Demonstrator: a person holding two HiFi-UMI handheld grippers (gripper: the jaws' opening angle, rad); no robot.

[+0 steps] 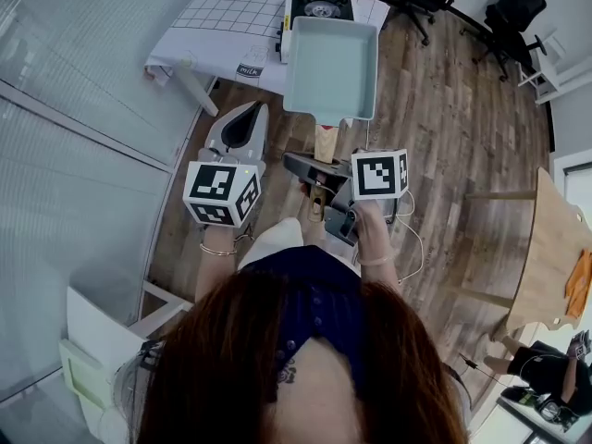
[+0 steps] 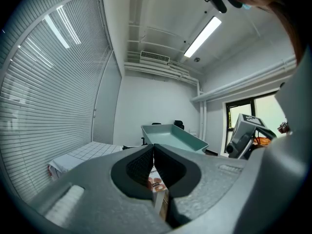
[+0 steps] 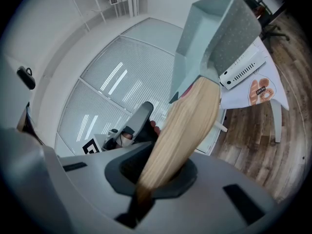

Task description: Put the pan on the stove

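A pale green square pan hangs in the air over the wooden floor, just short of the table. My right gripper is shut on its light wooden handle; in the right gripper view the handle runs up from between the jaws to the pan. A black stove stands on the table's checked cloth, beyond the pan. My left gripper is held to the pan's left, shut and holding nothing. In the left gripper view its pads meet, with the pan ahead.
Black office chairs stand at the far right. A wooden table juts in from the right. A glass wall with blinds runs along the left. A white vented casing lies on the table edge.
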